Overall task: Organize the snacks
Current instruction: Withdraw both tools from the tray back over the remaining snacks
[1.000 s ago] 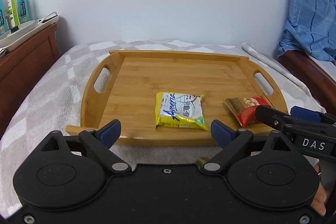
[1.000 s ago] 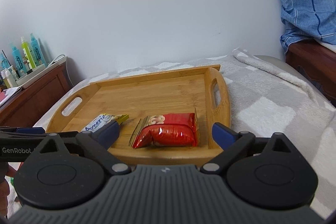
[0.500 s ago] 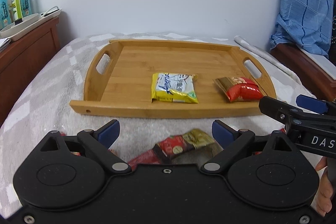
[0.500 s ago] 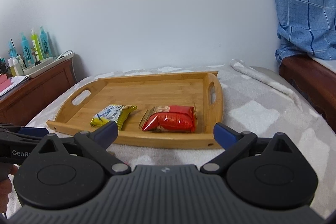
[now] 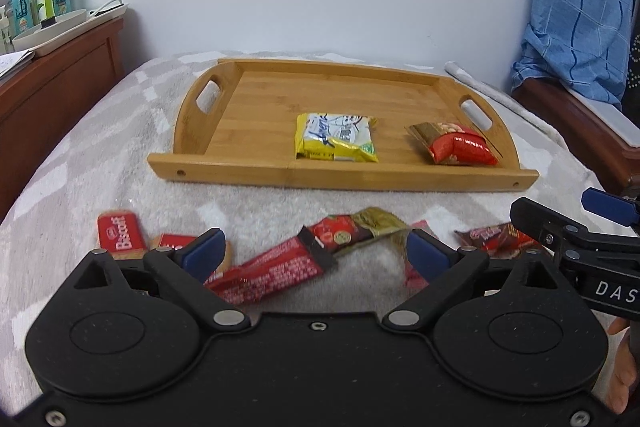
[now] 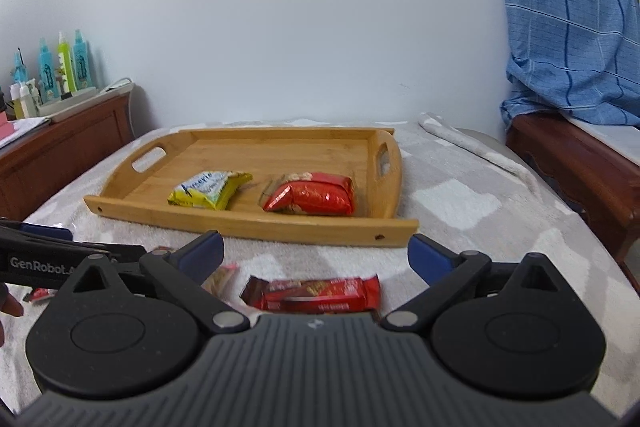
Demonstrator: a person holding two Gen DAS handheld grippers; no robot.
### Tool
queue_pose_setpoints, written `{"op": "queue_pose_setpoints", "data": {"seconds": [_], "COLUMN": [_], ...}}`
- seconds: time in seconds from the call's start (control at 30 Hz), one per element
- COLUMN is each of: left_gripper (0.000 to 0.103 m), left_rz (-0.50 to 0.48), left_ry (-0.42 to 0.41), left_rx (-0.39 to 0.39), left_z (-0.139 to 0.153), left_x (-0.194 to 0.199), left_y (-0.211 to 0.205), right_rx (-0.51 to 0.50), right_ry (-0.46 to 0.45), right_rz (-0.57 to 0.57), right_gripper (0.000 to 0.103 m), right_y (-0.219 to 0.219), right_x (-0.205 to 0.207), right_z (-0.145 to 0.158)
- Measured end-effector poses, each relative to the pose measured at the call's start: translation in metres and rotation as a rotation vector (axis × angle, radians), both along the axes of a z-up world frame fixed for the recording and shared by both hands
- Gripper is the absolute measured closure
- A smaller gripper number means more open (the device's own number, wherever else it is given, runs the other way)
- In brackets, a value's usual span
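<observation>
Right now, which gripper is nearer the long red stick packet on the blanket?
Left. The long red stick packet lies just ahead between the opening, empty left gripper. The right gripper hovers off to its right, over a red wafer bar.

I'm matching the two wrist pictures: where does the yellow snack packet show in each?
Left wrist: yellow snack packet right of centre, at the wooden tray's near edge.
Right wrist: yellow snack packet left of centre.
Shared landmark: red snack packet, to its right.
</observation>
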State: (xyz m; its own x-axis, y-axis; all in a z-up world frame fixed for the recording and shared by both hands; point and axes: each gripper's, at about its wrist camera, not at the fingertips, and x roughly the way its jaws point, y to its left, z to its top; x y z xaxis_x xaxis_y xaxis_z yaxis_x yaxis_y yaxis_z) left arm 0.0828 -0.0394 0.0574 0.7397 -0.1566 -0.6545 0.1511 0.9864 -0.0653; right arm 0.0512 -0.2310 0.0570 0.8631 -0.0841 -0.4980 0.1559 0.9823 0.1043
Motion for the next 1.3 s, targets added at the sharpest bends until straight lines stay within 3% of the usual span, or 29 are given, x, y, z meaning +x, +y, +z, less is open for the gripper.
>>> {"op": "queue_pose_setpoints", "data": {"seconds": [0.4,0.57,0.77,0.83,0.93,1.07,1.3], "left_gripper": [0.006,0.009,0.013,0.018,0.036,0.047,0.060], "left_rz": [0.006,-0.023,-0.024,-0.017,-0.006,-0.016,-0.087], "left_ry": [0.026,-0.010,-0.019,-0.011,0.002,-0.003,0.045], "left_rx": [0.005,-0.095,-0.015,-0.012,-0.018,-0.020,-0.049], "left_z": [-0.014,-0.011,-0.013,-0.016,-0.020,-0.021,-0.023], "left_x": [-0.011,-0.013,-0.008,-0.005,-0.003,-0.003,-0.011], "left_y": [0.009,0.019,0.016,0.018,0.022,0.023,0.018], "right_rx": [0.009,0.003,-0.016,-0.015,-0.044,-0.133,-0.106], "right_ry": [0.075,0.112,0.140,0.139,0.123,0.085,0.134], "right_rz": [-0.065,-0.064,-0.063,-0.071,-0.111,-0.150,-0.159], "right_gripper": [0.000,0.000,0.000,0.000,0.003,0.010,0.022], "right_y": [0.002,0.008,0.013,0.013,0.012,0.017,0.013], "right_x": [-0.017,-0.020,-0.019,-0.019,-0.020,-0.023,-0.019], "right_z": [-0.014,-0.021,-0.026,-0.026,-0.025,-0.021,-0.026]}}
